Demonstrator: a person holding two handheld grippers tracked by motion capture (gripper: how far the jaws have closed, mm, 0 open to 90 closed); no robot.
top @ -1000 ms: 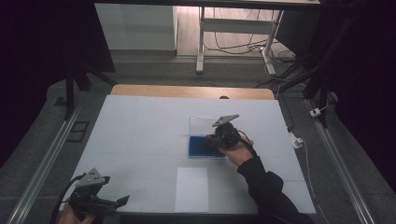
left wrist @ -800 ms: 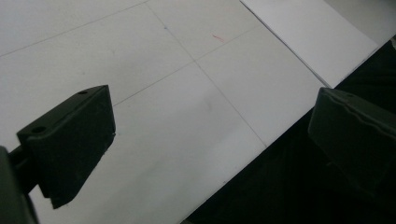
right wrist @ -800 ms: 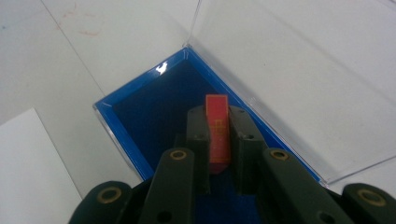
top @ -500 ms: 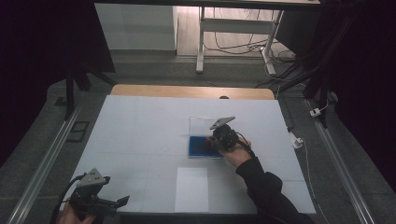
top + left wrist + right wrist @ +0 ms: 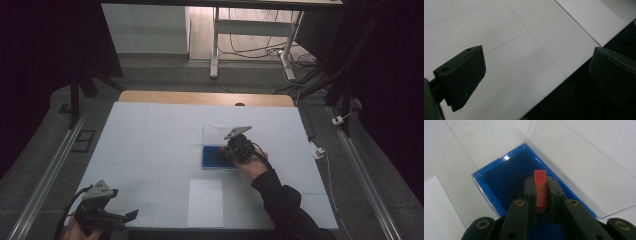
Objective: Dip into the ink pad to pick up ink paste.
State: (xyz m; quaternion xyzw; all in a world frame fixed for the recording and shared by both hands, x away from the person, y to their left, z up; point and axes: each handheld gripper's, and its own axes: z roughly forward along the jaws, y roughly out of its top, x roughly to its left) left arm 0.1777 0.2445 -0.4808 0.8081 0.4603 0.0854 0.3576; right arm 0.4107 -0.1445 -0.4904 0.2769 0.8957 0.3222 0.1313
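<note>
A small flat red piece (image 5: 540, 177) is pinched upright between the jaws of my right gripper (image 5: 540, 186), which is shut on it. The piece hangs just over the dark blue lining of a shallow blue box (image 5: 504, 177) whose clear lid (image 5: 584, 157) lies open behind it. In the high view the right gripper (image 5: 231, 152) is over the right part of the blue box (image 5: 212, 157) at mid-table. My left gripper (image 5: 127, 216) rests at the table's front left corner. Its jaws stand wide apart, with nothing between them (image 5: 539, 67).
A white paper sheet (image 5: 205, 202) lies near the front edge, in front of the box, and also shows by the left gripper (image 5: 589, 20). The white tabletop (image 5: 150, 140) has thin seam lines. Its front edge drops to dark floor beside the left gripper.
The right gripper has edged very slightly left over the box with the red piece still in it. The left gripper has stayed where it was.
</note>
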